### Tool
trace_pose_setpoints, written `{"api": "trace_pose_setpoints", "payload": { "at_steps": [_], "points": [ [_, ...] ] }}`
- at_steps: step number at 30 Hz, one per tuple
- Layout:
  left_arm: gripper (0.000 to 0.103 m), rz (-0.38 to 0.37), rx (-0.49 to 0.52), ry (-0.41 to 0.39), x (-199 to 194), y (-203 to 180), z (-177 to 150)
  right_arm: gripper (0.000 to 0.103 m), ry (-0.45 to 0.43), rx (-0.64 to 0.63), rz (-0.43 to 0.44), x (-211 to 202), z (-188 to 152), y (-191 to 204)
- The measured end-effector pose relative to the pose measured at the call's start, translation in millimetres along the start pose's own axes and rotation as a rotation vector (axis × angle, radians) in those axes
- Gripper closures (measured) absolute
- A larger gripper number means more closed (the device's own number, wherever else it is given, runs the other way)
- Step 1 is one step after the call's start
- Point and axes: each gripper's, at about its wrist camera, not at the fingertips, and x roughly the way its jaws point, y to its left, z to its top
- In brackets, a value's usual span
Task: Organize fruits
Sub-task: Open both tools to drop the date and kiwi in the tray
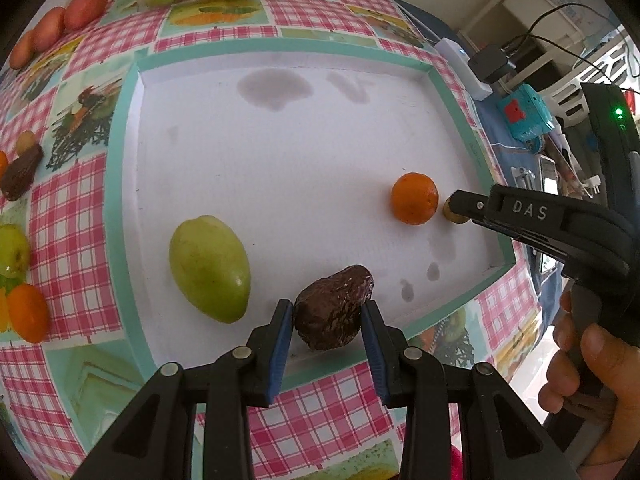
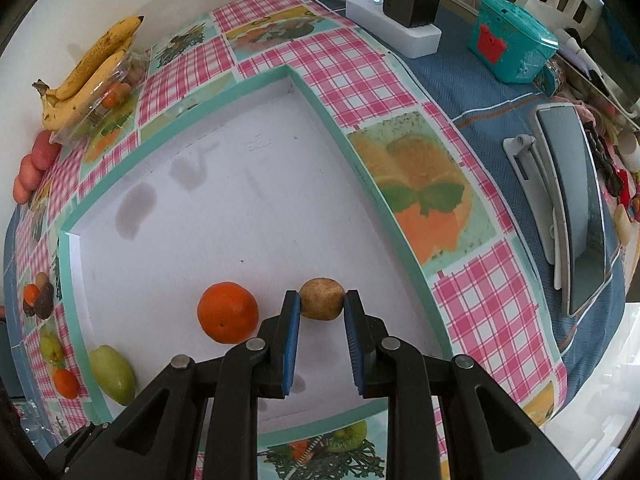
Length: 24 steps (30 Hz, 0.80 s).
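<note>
Fruits are being gathered in the white tray point(image 1: 280, 152): a dark avocado point(image 1: 334, 312) is pinched by the left gripper point(image 1: 329, 330) near the front rim. A small brown kiwi point(image 2: 322, 298) is clamped by the right gripper point(image 2: 322, 326), just beside an orange point(image 2: 227, 312); a green mango point(image 1: 209, 268) lies nearby.

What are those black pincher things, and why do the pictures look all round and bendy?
They are grabbing tools, one in each of a person's hands. A little round-eyed camera sits on each tool, which bends the picture. One picture looks along the left gripper, the other along the right gripper. Below is a white tray on a checked tablecloth. In the tray lie an orange and a green fruit. The left gripper pinches a dark brown wrinkly fruit. The right gripper pinches a small tan round fruit. You can even see the person's hand holding the right tool.
</note>
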Motion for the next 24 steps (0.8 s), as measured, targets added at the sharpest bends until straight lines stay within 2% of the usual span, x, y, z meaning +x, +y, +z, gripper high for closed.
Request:
{"api": "trace_pose_setpoints", "payload": {
  "at_steps": [3,6,8,9,12,13,16,19,23,24],
  "points": [
    [0.064,-0.011,0.009,-0.008,-5,-2,0,0.079,0.001,-0.001,-0.002,1,1,1],
    [0.063,-0.016,0.022,-0.023,-11,-5,1,0.067,-0.007,-0.005,-0.015,-2,0,-1],
    [0.062,-0.016,0.029,-0.039,-18,-5,1,0.064,-0.015,-0.003,-0.016,-4,0,-2],
    [0.059,-0.018,0.029,-0.048,-22,-5,2,0.064,-0.022,-0.001,-0.014,-6,1,-3],
    [0.042,-0.024,0.009,-0.089,-35,2,4,0.064,-0.052,0.001,-0.014,-16,2,-4],
    [0.04,-0.02,0.004,-0.098,-38,3,4,0.063,-0.061,0.002,-0.014,-19,3,-4],
    [0.032,0.024,-0.024,-0.134,-48,17,6,0.061,-0.088,0.004,-0.011,-27,4,-5],
    [0.023,0.081,-0.068,-0.161,-54,34,10,0.047,-0.108,-0.003,-0.014,-34,3,-5],
    [0.02,0.159,-0.13,-0.193,-61,61,16,0.046,-0.111,-0.017,-0.014,-35,2,-3],
    [0.015,0.175,-0.145,-0.201,-63,68,18,0.046,-0.109,-0.021,-0.013,-34,2,-1]
  ]
}}
